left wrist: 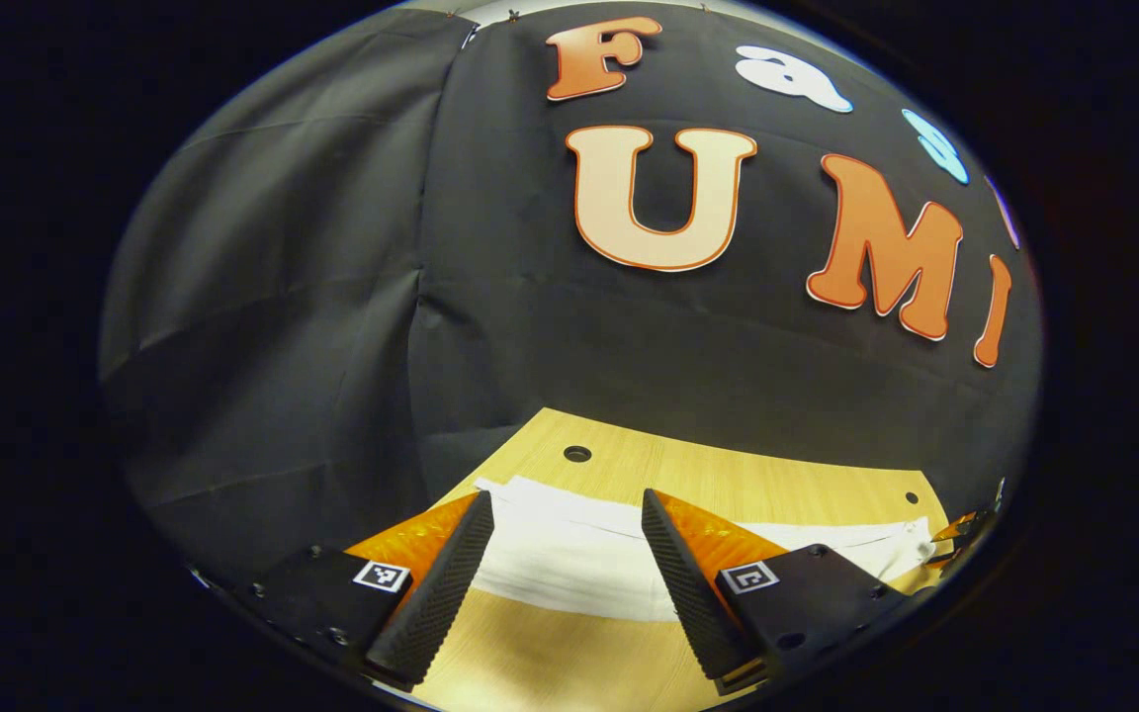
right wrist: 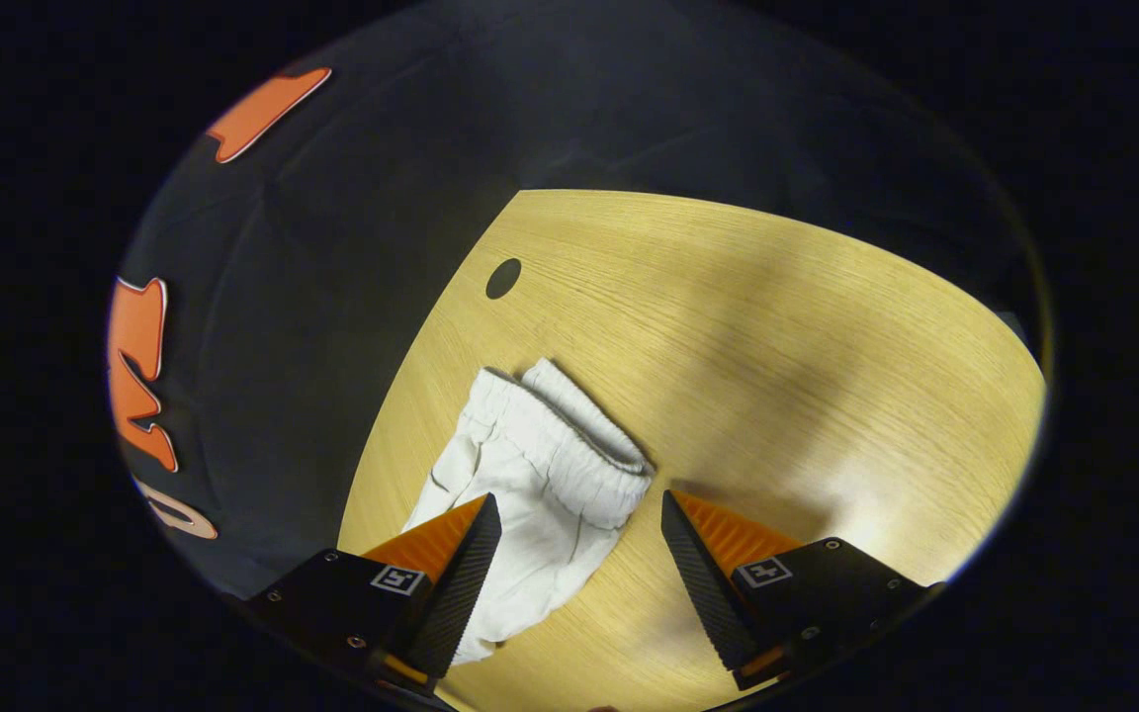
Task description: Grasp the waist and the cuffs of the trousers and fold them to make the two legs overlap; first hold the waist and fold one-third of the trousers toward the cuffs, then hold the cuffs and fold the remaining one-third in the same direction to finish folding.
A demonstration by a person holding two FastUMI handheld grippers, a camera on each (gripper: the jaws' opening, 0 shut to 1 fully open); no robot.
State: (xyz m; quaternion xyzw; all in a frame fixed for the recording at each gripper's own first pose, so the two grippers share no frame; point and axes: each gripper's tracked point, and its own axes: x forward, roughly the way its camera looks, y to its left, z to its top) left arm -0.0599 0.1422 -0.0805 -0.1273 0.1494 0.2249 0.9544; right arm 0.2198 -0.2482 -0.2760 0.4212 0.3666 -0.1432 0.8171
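— Trousers (right wrist: 530, 475), white, lying flat on the wooden table (right wrist: 777, 326), near its left edge in the right gripper view. Elastic, gathered waist (right wrist: 579, 450) at the far end, pointing away from the camera and up to the right.

— And from the left gripper view?

— Same trousers (left wrist: 569, 554), stretched sideways across the table (left wrist: 728, 475) as a long white band, reaching toward the right rim. Cannot tell from there which end is waist and which is cuffs.

— Left gripper (left wrist: 566, 534)?

— Jaws spread wide, nothing between them but air. Hanging above the table just short of the cloth, fingers framing the middle of the white band. No contact visible.

— Right gripper (right wrist: 579, 529)?

— Also spread wide, gripping nothing. Left finger (right wrist: 461, 583) overlapping the cloth in the picture, right finger over bare wood just beside the waist. Touching or hovering: cannot tell.

— Anything else on the table?

— Round dark hole (right wrist: 503, 278) in the wood beyond the waist, well apart from the fabric. Similar hole (left wrist: 577, 454) past the trousers in the left gripper view, and a smaller one (left wrist: 912, 498) off to the right. Black booth wall (left wrist: 332, 297) behind the far edge.
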